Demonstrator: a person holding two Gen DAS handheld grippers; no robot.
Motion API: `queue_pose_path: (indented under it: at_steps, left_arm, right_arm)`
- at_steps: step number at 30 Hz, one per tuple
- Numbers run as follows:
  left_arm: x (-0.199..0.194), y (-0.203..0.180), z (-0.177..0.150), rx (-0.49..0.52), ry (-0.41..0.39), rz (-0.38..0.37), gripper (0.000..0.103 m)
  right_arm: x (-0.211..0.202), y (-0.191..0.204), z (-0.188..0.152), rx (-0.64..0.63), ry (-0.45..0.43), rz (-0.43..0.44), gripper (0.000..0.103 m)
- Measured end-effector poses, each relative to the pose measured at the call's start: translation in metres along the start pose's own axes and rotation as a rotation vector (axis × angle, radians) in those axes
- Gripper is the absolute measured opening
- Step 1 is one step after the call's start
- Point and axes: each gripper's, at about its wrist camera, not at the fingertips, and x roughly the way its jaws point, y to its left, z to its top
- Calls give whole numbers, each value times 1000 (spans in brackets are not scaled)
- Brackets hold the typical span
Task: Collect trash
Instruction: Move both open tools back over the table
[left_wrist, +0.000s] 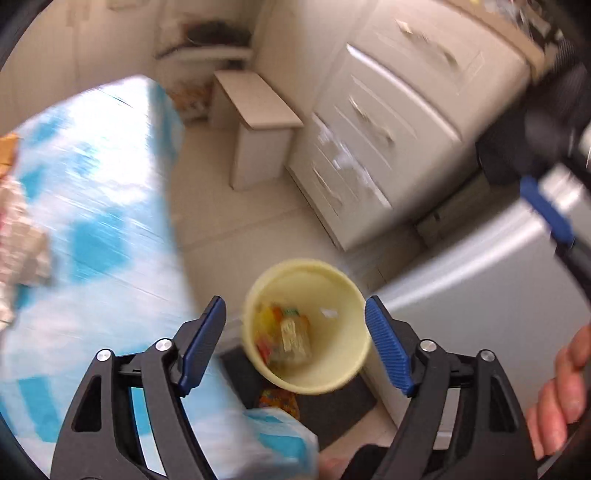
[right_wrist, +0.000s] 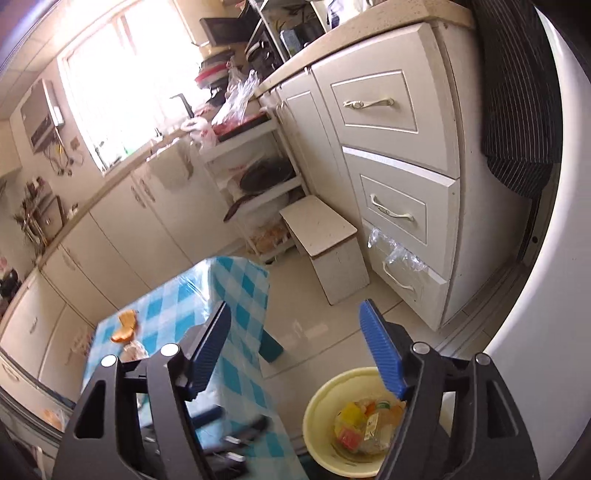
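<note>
We're looking down past the left gripper, its blue pads spread wide with nothing pinched between them, straight at the pale yellow bin on the floor. Inside it we see the trash, a heap of bright wrappers in yellow, orange and red (the picture is blurred, so we can't tell what each piece is). The bin stands just beside the table with the blue checked cloth, in front of the white drawer unit. On the right wrist view, our right gripper is also apart and empty, and the bin sits low at its right pad. Up on the checked cloth we spot an orange scrap, well apart from the bin.
</note>
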Motion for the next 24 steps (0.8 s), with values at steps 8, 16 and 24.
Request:
queue_pose_path:
  at_steps: [8, 16, 24]
  left_arm:
    - [-104, 179, 47, -380, -192, 278, 84]
    - [-110, 342, 43, -765, -157, 305, 84]
    - [-81, 367, 88, -730, -140, 257, 85]
  right_arm:
    - [57, 84, -38, -141, 259, 195, 71]
    - [111, 194, -93, -358, 373, 273, 72]
    - [149, 242, -114, -480, 390, 235, 72]
